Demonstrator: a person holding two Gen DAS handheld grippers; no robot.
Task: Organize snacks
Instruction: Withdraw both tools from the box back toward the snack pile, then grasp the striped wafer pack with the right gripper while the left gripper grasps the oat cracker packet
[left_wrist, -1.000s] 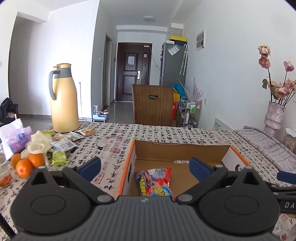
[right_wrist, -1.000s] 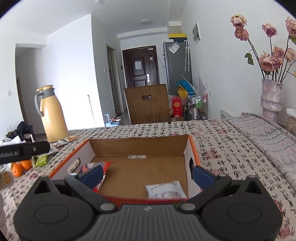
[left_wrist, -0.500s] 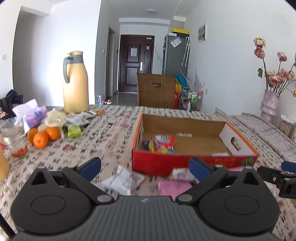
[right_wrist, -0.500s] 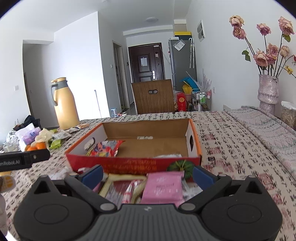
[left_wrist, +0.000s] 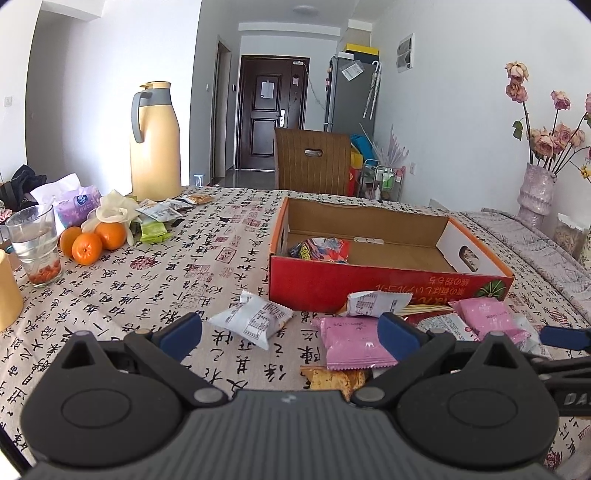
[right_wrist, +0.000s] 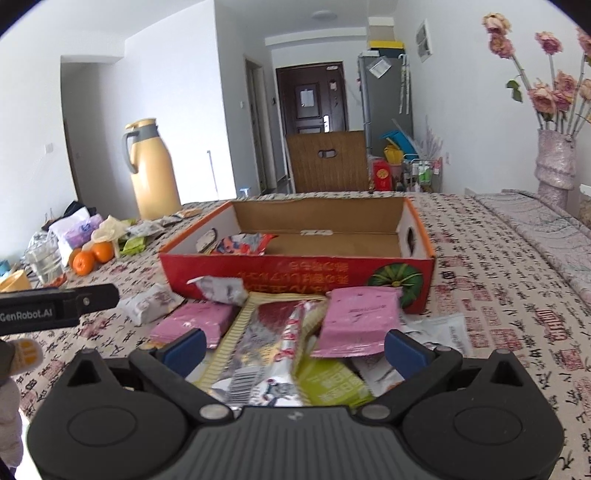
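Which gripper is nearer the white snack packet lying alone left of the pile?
Left. The left gripper hangs just before the white packet; the right gripper sits over the pile, farther right.

The black arm of the left hand-held gripper (right_wrist: 55, 312), seen in the right wrist view, carries white lettering reading "GenRobot.AI". In the left wrist view the other black hand-held gripper (left_wrist: 569, 395) at the right edge shows only the letters "DA". The red cardboard box (right_wrist: 295, 275) bears yellow characters printed upside down, too blurred to read, and the patterned cloth on the counter (left_wrist: 177, 280) is covered in black calligraphy characters.
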